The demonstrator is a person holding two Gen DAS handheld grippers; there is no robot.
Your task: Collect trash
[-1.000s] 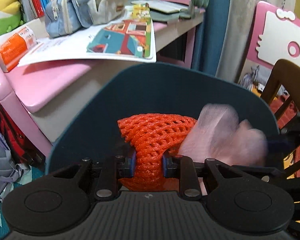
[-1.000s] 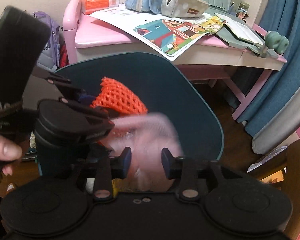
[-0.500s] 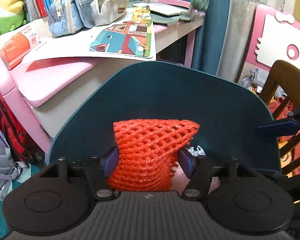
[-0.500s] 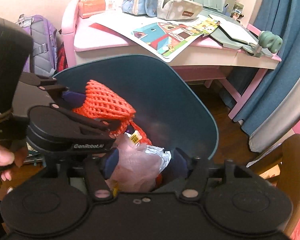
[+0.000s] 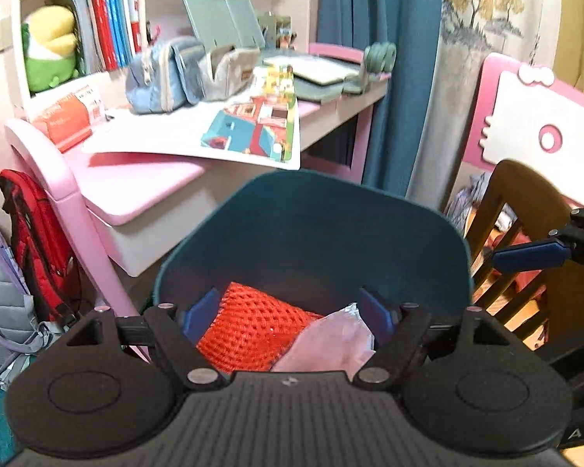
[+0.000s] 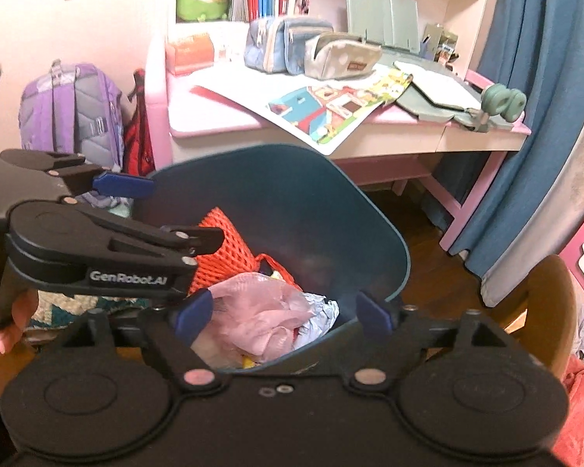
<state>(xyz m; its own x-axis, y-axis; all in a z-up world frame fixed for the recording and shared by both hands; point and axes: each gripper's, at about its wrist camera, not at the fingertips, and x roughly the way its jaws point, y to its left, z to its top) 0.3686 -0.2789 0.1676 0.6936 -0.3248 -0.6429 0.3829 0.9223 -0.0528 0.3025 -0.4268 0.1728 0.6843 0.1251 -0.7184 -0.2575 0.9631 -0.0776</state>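
A dark teal trash bin [image 5: 315,233] [image 6: 370,241] stands on the floor in front of the pink desk. Inside it lie an orange foam net [image 5: 249,330] [image 6: 224,249] and a crumpled pink plastic bag [image 5: 331,346] [image 6: 261,319], with a bit of foil beside the bag. My left gripper [image 5: 288,313] is open and empty just above the bin's near rim. My right gripper [image 6: 282,311] is open and empty over the bin's other side. The left gripper also shows in the right wrist view [image 6: 136,210].
A pink desk [image 5: 136,183] [image 6: 222,120] behind the bin carries pencil cases, a picture sheet and an orange box. Backpacks [image 6: 70,116] hang at its left. A blue curtain [image 6: 533,97] and a wooden chair [image 5: 525,233] stand to the right.
Both grippers opened and let go: the orange net and the pink bag dropped into the bin. Both grippers have pulled back and up from it.
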